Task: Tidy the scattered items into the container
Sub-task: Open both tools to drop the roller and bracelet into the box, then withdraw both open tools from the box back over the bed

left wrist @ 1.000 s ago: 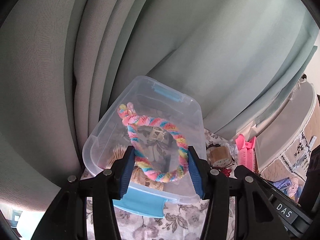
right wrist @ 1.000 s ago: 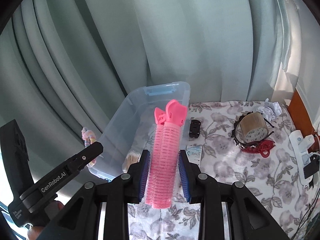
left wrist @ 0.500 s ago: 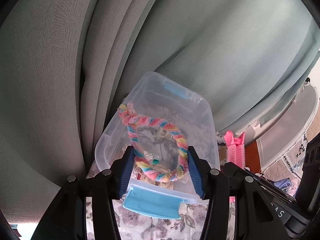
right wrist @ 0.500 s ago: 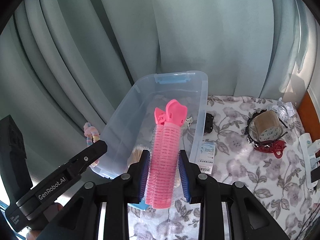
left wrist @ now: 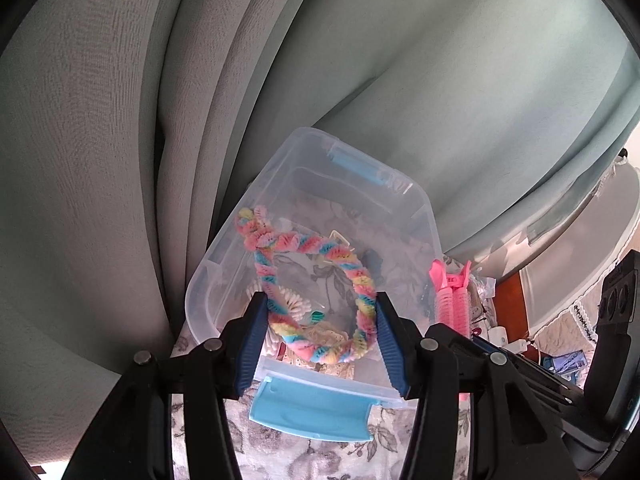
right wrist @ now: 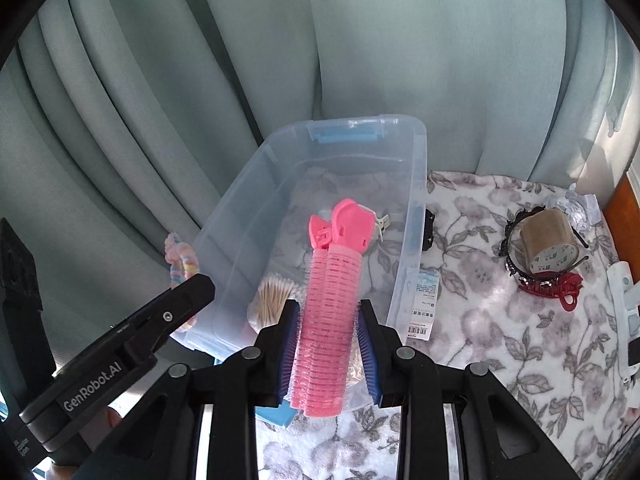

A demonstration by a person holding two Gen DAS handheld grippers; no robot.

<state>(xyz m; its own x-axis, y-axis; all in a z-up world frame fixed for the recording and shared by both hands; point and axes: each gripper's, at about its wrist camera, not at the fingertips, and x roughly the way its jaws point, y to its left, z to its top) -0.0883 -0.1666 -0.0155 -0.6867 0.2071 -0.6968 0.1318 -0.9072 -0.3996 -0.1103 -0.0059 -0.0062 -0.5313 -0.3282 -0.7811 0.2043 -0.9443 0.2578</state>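
We've got the left gripper [left wrist: 320, 330] clamped on the rainbow braided chenille ring [left wrist: 316, 280], held over the clear plastic bin with blue latches [left wrist: 404, 196]. Right gripper [right wrist: 327, 350] grips the pink ribbed hair-roller clip [right wrist: 330, 312], also above that bin. Farther right on the floral cloth [right wrist: 480, 320]: brown tape roll [right wrist: 550, 246], red claw clip [right wrist: 560, 286].

Pale grey-green curtains [right wrist: 360, 40] hang in deep folds across the whole far side, filling most of both views. Daylight falls from the right, brightening the curtain edge there and throwing soft shadows over the cloth. The table is covered with a white cloth printed with grey flowers [right wrist: 500, 332]. At the far right edge a strip of reddish-brown wood [right wrist: 622, 216] shows beside the cloth.
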